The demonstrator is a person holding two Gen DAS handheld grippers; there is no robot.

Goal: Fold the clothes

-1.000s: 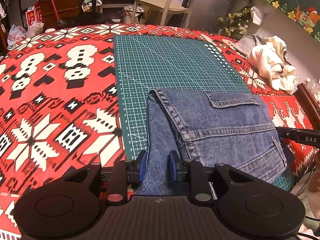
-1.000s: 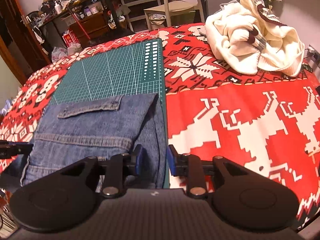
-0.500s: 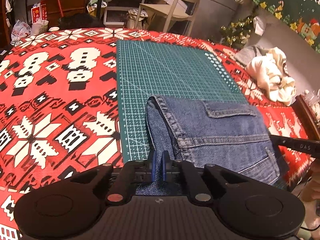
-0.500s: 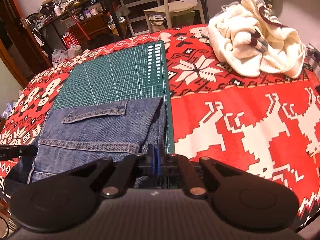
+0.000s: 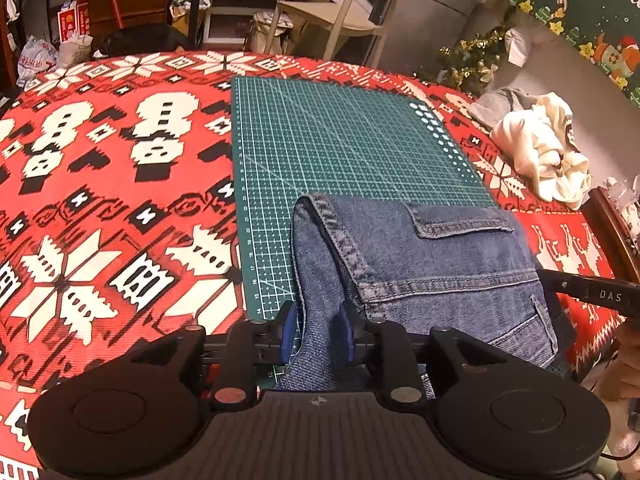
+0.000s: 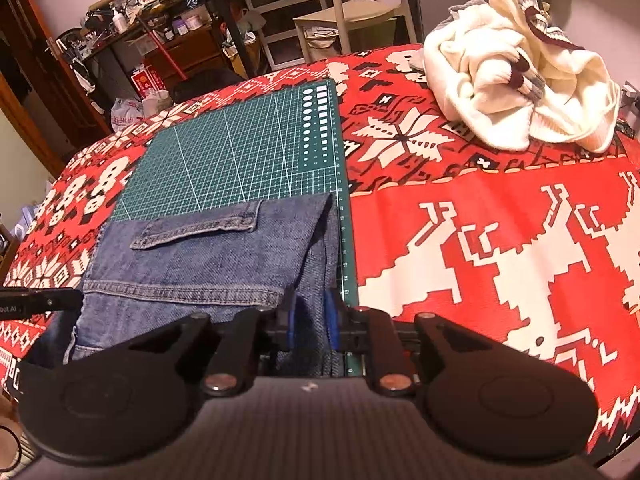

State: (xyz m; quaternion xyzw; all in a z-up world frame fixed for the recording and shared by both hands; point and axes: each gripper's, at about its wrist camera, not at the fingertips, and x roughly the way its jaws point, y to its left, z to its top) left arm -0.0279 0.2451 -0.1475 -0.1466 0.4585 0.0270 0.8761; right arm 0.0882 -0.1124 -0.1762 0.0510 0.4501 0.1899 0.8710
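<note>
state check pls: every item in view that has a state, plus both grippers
jeans: folded, lying on the mat's near part, near end hanging off the table edge
left gripper: jaws opening, denim between the pads
right gripper: jaws opening, denim between the pads
cutting mat: flat on the tablecloth, far part bare
cream sweater: crumpled heap, unfolded, off the mat
tablecloth: spread flat

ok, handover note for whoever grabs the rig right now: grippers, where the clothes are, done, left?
Left gripper: jaws opening, denim between them at the left near edge of the jeans.
Right gripper: jaws opening, denim between them at the right near edge.
Jeans: folded, lying on the near part of the green cutting mat.
Cream sweater: crumpled on the tablecloth, far right, untouched.
Done: jeans folded at least once.
Left: probably release or fold the jeans again, then the sweater.
</note>
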